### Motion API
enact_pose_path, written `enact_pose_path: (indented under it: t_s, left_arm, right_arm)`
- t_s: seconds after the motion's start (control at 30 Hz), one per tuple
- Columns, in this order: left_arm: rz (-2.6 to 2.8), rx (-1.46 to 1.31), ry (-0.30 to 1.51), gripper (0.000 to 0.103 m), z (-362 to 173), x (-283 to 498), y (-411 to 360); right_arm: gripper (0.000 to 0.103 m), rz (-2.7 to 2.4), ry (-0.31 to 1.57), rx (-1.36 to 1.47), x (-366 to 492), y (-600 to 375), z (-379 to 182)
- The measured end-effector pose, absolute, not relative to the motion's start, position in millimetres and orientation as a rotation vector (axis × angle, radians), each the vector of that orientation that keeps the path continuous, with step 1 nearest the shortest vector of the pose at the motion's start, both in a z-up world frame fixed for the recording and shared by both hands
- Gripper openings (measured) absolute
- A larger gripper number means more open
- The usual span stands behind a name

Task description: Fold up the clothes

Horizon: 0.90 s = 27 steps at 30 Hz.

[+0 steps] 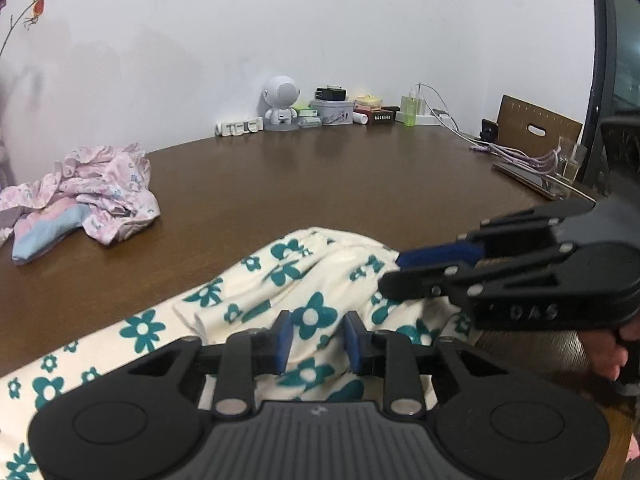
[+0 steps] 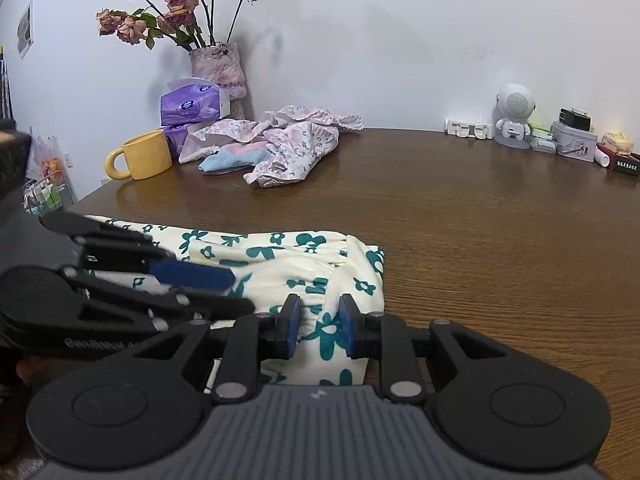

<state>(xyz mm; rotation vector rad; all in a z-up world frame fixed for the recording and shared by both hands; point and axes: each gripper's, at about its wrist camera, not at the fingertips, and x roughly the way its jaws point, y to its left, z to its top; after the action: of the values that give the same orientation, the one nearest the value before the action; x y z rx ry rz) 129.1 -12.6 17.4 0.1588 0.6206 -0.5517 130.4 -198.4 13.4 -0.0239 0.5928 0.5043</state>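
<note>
A cream garment with teal flowers (image 1: 256, 296) (image 2: 280, 264) lies partly folded at the near edge of the brown table (image 1: 320, 184) (image 2: 480, 220). My left gripper (image 1: 318, 340) hovers just over it, open, with cloth showing in the gap between its blue pads. In the right wrist view the left gripper (image 2: 240, 290) reaches in from the left over the same cloth. My right gripper (image 2: 320, 330) is open above the garment's gathered right end. Seen from the left wrist, the right gripper (image 1: 394, 272) comes in from the right, its tips at the cloth's edge.
A crumpled pile of pink and light-blue clothes (image 1: 92, 192) (image 2: 280, 140) sits at the far left. A yellow mug (image 2: 144, 154), tissue packs (image 2: 192, 104) and a flower vase (image 2: 218, 68) stand behind it. A white robot figure (image 1: 280, 104), tins and cables (image 1: 520, 156) line the wall.
</note>
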Motion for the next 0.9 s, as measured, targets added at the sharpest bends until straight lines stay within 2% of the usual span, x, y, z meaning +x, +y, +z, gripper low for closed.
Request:
enact_pose_path:
  t_s: [0.07,0.2,0.47,0.67,0.73,0.8,0.9]
  left_arm:
    - [-0.549,0.176,0.614,0.026,17,127,-14]
    - [-0.551,0.173,0.612,0.026,16,126,-13]
    - [-0.559,0.166,0.612,0.026,16,127,-12]
    - [-0.562,0.163,0.610,0.027,16,127,-11]
    - [-0.563,0.160,0.609,0.027,15,127,-10]
    - [-0.565,0.157,0.608,0.027,15,127,-9]
    - [-0.568,0.152,0.607,0.027,16,127,-8]
  right_arm:
    - [0.037,0.522,0.589,0.004,129,-202,15]
    - [0.042,0.515,0.574,0.072,125,-219,22]
    - [0.043,0.473,0.663,0.245,139,-256,10]
    - [0.043,0.490,0.647,0.258,143,-247,11]
    - [0.040,0.487,0.637,0.251,146,-241,13]
    - [0.019,0.469,0.629,0.267,153,-239,15]
    - [0.017,0.495,0.657,0.291,166,-236,16]
